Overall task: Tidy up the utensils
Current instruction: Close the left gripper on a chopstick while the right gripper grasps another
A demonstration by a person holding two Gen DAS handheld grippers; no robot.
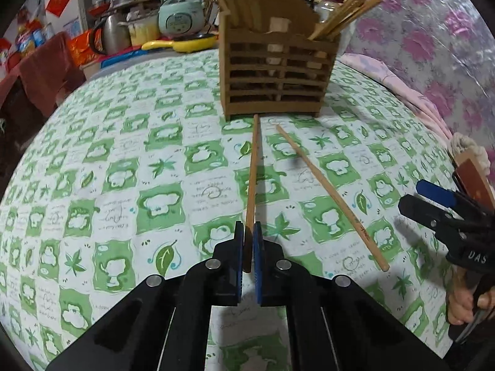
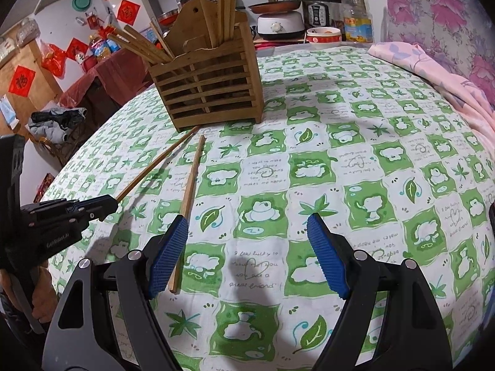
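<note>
Blue pads of the left gripper (image 1: 248, 241) press together on one chopstick (image 1: 252, 182), gripping it near its thick end; that chopstick runs straight ahead from the jaws, and its thin tip lies at the foot of the holder (image 1: 275, 77); whether the shaft is clear of the cloth (image 1: 123, 185) I cannot tell.

Just right of the left gripper a second chopstick (image 1: 332, 196) lies flat on the cloth, slanting away toward the holder, apart from the first; in the right wrist view this same stick passes just outside the left pad (image 2: 168, 253) of the right gripper (image 2: 247, 253), with its near end hidden partly behind that pad, touching or not I cannot tell.

Jaws of the right gripper stand wide apart with nothing between them but patterned cloth; they hover over the table.

Ahead of both grippers stands the slatted wooden holder, upright, with more chopsticks (image 2: 139, 46) leaning out of its compartments.

Beyond the table edge sit a rice cooker (image 1: 181, 15), a kettle (image 1: 114, 34) and a pressure cooker (image 2: 321, 7); right of the grippers hangs a floral sheet (image 2: 439, 9).
</note>
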